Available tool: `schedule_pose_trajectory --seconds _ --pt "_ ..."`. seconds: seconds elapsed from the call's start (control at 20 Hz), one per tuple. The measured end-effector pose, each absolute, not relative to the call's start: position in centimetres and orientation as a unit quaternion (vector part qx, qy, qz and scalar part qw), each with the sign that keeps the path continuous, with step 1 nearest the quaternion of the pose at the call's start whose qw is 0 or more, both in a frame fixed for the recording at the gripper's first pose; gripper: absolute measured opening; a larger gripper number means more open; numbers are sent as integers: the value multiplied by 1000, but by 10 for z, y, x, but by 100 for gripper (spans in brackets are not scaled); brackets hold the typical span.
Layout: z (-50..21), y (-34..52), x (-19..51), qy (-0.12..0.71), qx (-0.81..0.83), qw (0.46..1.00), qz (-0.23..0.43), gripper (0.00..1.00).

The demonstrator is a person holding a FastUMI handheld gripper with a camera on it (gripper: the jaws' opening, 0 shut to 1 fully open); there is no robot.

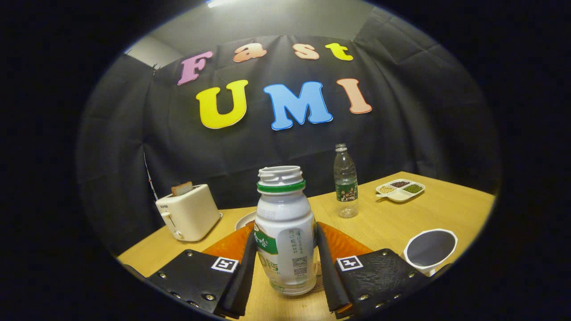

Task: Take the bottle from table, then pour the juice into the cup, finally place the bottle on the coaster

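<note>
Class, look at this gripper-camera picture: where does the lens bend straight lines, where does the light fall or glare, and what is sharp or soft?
Gripper view: fisheye distortion bows the table edge and the cloth wall; a ceiling lamp glares above, with light fading towards the rim; the white bottle between the gripper fingers is sharp with a soft sheen; the divided snack dish looks softer.

Dim booth, lit from a ceiling lamp (218, 3) overhead. Warm light on the table (392, 223); soft sheen on the bottle (285, 232). Strong fisheye bending toward the rim. Centre sharp, edges darker and softer.
</note>
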State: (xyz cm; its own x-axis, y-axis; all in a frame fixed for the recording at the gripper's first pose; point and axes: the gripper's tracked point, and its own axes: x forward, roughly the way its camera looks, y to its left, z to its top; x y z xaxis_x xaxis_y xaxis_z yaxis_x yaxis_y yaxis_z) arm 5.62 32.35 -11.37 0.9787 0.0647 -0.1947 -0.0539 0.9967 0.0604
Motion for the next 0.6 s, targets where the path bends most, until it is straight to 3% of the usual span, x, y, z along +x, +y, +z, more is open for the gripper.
schedule_pose_trajectory --seconds 0.6 --pt "-122 321 91 104 -17 994 28 66"
